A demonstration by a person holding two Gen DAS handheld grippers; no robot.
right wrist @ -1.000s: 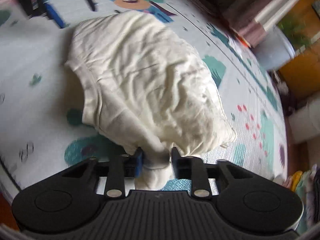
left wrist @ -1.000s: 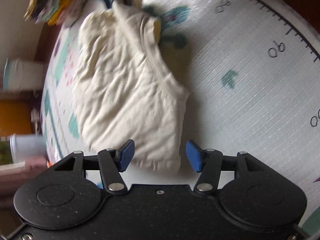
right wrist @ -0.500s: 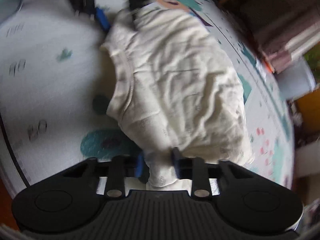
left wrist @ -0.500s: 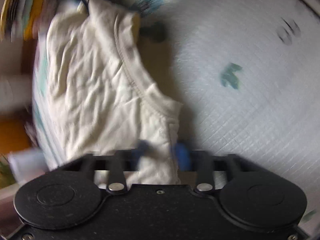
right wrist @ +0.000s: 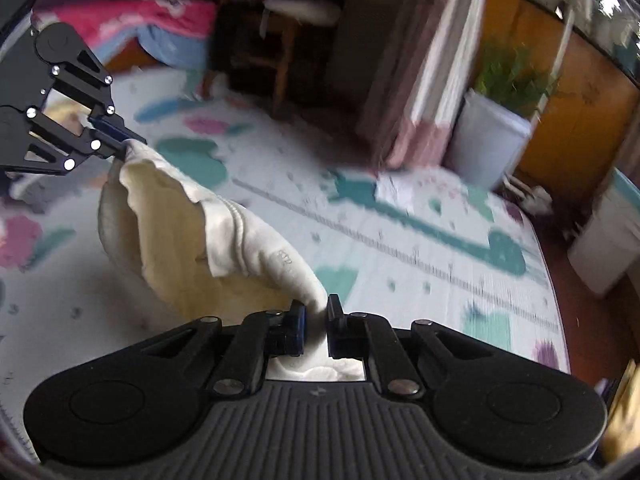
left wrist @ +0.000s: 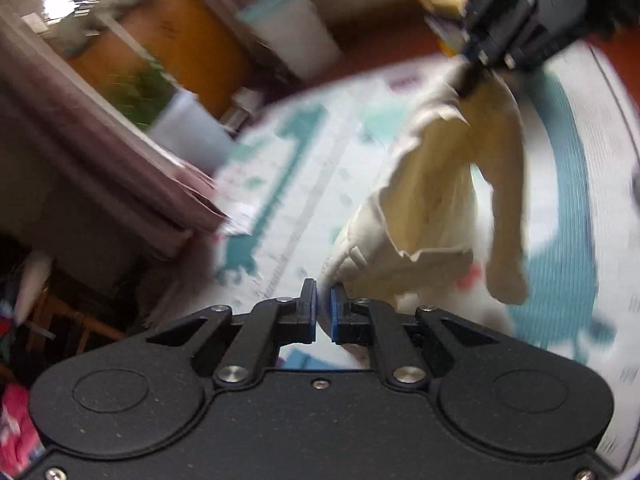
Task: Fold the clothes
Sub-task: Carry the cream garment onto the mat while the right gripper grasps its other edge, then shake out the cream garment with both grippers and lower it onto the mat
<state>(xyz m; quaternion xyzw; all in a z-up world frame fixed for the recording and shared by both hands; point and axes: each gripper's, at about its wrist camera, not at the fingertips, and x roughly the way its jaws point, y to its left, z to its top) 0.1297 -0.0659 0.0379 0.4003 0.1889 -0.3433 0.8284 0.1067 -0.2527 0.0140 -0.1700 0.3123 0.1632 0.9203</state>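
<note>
A cream garment [left wrist: 440,184] hangs stretched between both grippers, lifted off the patterned play mat [left wrist: 304,168]. In the left wrist view my left gripper [left wrist: 323,309] is closing tight on one corner of the cloth, and the right gripper [left wrist: 476,76] pinches the far corner at the upper right. In the right wrist view my right gripper [right wrist: 316,318] is closing tight on a bunched edge of the garment [right wrist: 180,240]. There the left gripper [right wrist: 128,145] holds the other corner at the upper left. The cloth sags in a fold between them above the mat [right wrist: 400,240].
A curtain [right wrist: 412,80], a white planter with a green plant [right wrist: 492,140] and an orange cabinet [right wrist: 572,112] line the mat's far side. A dark wooden chair [right wrist: 280,40] and a pink and blue cloth pile [right wrist: 160,28] stand behind. Folded clothes [left wrist: 440,12] lie near the mat's corner.
Both grippers closed on the garment's edge and rose sharply, pulling it up off the mat so that it now hangs between them. The views now show the room beyond the mat.
</note>
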